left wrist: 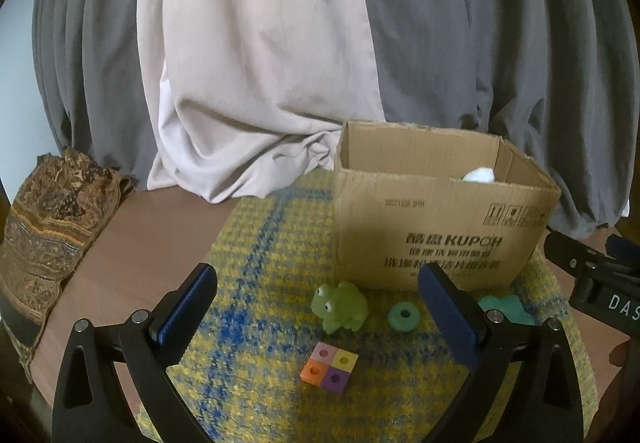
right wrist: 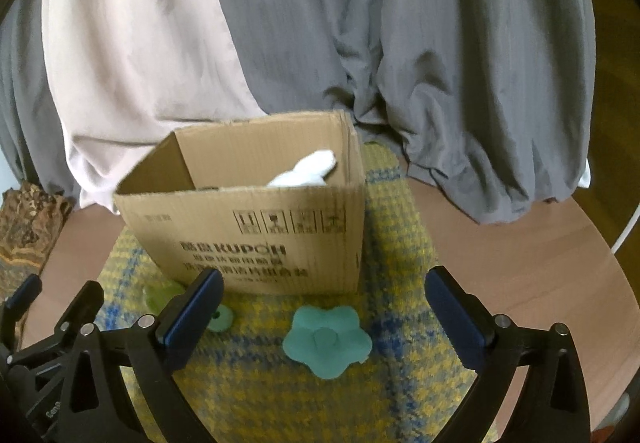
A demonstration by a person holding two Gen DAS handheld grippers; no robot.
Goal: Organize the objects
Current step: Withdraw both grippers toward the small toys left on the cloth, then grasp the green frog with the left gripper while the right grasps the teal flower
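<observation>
Both tools spread, holding nothing; left tool frames frog + 4-colour block centre-bottom; right tool over teal flower; cardboard box behind (white item inside).

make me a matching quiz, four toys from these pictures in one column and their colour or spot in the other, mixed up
Things:
1. frog
2. ring
3. flower piece
4. block square

Descriptions:
A. four colours, nearest the left tool
B. teal, five lobes
C. light green, has eyes
D. round, hole in the middle

Pairs: 1-C, 2-D, 3-B, 4-A
</observation>
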